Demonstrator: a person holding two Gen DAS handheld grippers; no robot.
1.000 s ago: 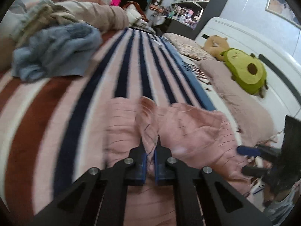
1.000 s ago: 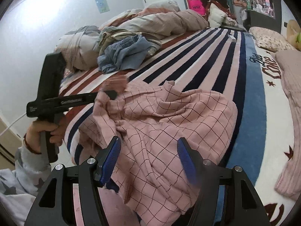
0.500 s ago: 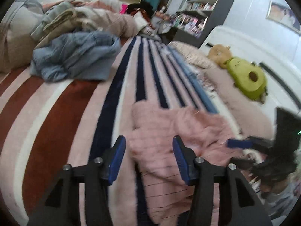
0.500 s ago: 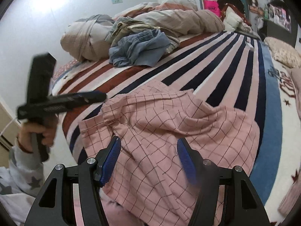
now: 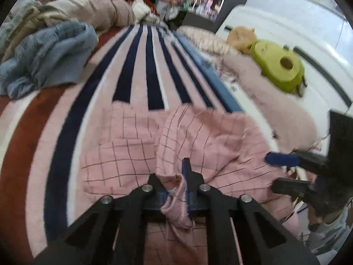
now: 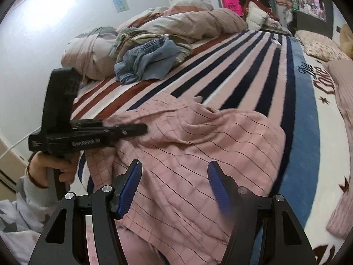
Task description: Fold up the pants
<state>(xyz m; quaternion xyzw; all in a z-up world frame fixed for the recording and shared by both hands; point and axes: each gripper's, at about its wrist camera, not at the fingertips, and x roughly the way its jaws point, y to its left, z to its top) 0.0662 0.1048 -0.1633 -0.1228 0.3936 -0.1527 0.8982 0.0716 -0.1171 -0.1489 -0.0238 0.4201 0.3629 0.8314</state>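
Left wrist view: the left gripper is clenched on a bunched fold of the pink checked pants, which lie rumpled on the near part of the striped blanket. The right gripper hovers over them, fingers spread wide.

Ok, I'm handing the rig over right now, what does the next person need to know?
Left hand-held gripper: shut on a bunched fold of the pink checked pants at their near edge.
Right hand-held gripper: open, hovering over the pants, holding nothing.
Pants: rumpled in a heap on the striped blanket, near the bed edge.
Done: no clean fold visible.
Left: probably spread them flat, then fold.
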